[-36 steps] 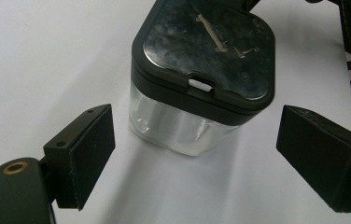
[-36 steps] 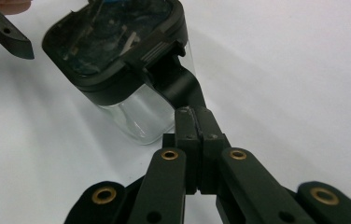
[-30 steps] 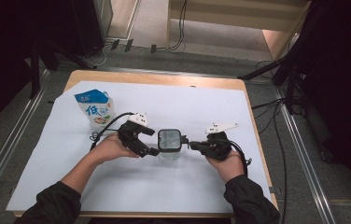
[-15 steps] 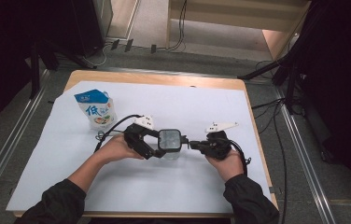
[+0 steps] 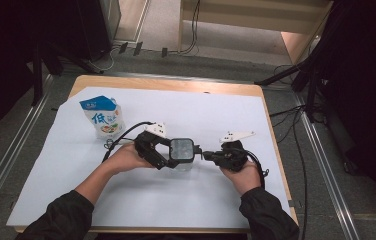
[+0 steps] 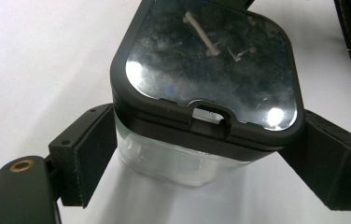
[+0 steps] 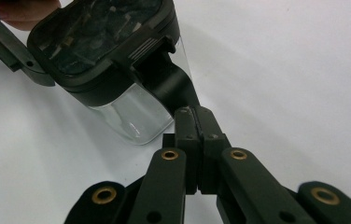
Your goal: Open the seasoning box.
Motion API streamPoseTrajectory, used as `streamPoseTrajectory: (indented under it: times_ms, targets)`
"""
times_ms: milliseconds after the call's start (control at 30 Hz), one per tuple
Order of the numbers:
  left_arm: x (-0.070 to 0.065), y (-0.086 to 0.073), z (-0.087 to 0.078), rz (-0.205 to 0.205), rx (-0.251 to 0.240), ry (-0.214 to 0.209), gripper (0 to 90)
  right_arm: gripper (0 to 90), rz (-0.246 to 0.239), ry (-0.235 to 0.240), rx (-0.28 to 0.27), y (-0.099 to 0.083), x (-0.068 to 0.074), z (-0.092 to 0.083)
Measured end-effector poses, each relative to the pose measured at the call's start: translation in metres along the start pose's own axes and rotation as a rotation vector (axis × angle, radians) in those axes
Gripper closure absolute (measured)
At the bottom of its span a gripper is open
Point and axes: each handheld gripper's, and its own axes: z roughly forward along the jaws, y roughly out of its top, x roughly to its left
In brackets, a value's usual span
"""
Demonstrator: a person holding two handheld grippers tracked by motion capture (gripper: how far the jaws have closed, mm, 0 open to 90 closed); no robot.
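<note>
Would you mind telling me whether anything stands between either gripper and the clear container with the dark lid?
Nothing visible does. The left gripper has its fingers on either side of the container, below the lid. The right gripper is shut on a dark tab at the lid's edge. The pouch stands off to the left.

High view overhead facing forward-down, both gripper views close along tongs, sharing the lidded container.

Looks like a lab or recording room. Wooden table under white sheet, metal rails, loose cables across grey floor.
</note>
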Motion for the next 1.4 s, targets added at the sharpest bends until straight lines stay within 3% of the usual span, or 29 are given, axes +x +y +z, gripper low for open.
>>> streamPoseTrajectory:
  times_ms: [933, 1267, 1400]
  targets:
    - [-0.007, 0.010, -0.025, 0.002, 0.000, 0.014, 19.5, 90.0, -0.007, 0.006, 0.012, 0.001, 0.002, 0.001]
    - [-0.011, 0.013, -0.037, 0.034, -0.017, -0.034, 40.4, 90.0, -0.004, 0.016, 0.015, 0.001, 0.003, 0.000]
    - [-0.009, 0.014, -0.040, 0.023, -0.014, -0.054, 51.6, 90.0, -0.003, 0.016, 0.014, 0.000, 0.003, 0.000]
